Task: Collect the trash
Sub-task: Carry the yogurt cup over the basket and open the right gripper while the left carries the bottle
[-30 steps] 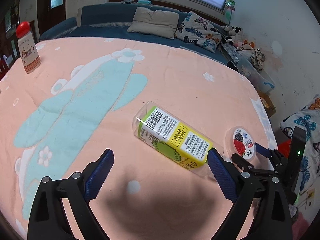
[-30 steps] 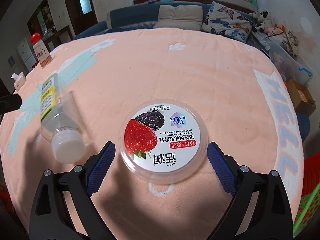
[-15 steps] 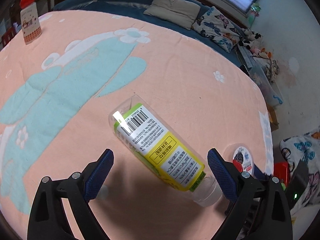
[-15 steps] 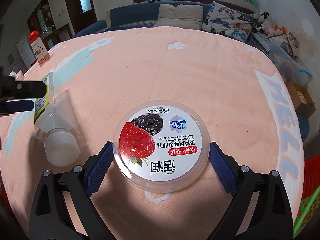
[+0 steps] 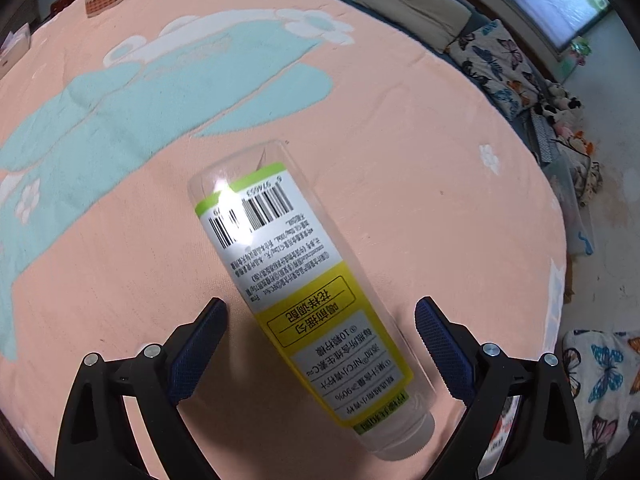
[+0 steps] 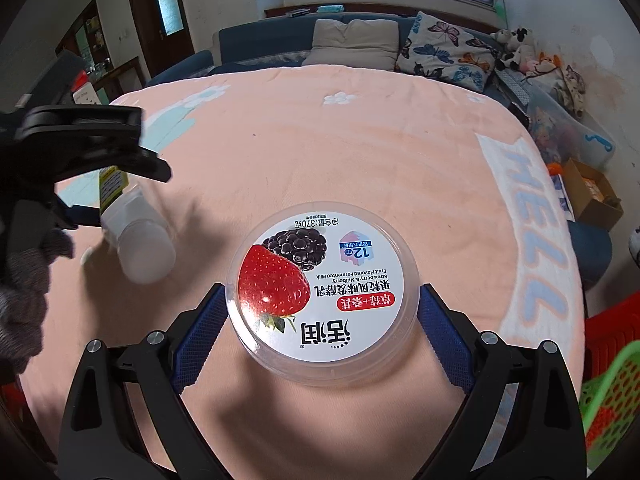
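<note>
Your left gripper [image 5: 320, 320] is spread wide and holds nothing: the bottle [image 5: 304, 300] lies on its side on the pink blanket [image 5: 420, 128] between the two blue pads, with a gap on each side. Its long axis runs diagonally, clear base pointing up and to the left, away from you, and white cap down by the right finger, close to the wrist. Your right gripper [image 6: 322, 320] is also wide open, its pads just beside the rim of the round yogurt tub [image 6: 322, 292] on either side; whether they actually touch the plastic is hard to tell. The tub sits flat, lid up, with the strawberry picture toward the left finger. A second ago the bottle lay ahead of the left fingertips and more crosswise; now you have moved in so that it fills the gap and points more along the fingers. The tub has also slid deeper between the right fingers, and the left gripper now shows at the left edge of the right view, over the bottle.
</note>
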`<state>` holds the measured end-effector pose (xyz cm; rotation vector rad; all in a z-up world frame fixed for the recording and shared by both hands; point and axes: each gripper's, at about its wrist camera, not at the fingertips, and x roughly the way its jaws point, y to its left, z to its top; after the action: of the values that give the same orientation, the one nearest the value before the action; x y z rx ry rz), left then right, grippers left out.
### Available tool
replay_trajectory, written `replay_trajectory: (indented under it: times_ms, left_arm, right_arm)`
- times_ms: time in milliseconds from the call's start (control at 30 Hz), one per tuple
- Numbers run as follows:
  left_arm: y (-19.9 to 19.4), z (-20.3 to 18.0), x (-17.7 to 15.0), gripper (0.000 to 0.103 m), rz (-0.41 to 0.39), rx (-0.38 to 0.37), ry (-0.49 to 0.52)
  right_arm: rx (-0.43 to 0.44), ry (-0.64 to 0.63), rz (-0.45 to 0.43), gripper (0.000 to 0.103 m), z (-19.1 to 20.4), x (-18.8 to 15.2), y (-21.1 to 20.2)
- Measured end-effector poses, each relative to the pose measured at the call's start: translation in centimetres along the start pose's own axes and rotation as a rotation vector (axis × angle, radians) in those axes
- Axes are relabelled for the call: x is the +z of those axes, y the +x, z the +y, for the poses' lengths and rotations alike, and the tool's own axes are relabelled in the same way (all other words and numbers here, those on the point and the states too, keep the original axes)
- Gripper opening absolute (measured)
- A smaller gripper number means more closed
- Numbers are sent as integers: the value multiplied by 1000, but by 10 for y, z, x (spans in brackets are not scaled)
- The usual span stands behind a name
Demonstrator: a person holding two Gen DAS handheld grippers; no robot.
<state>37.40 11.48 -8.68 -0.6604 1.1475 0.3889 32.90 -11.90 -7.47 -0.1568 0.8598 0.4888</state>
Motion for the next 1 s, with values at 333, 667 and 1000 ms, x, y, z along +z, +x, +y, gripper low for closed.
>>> replay_trajectory:
  times_ms: [333,667,1000]
  left_arm:
    - [5,-5,3,86,-49,74,28]
    - [-5,-3,-3,64,-50,39,47]
    - [-25,-14,-34,48,-10,-65,223]
  right_arm:
    - [-10,-3,-13,92,-1,-18,-23]
    - [-19,23,-26,92,-6,-31,-41]
    - [-30,83,-56,92,-17,-43,-66]
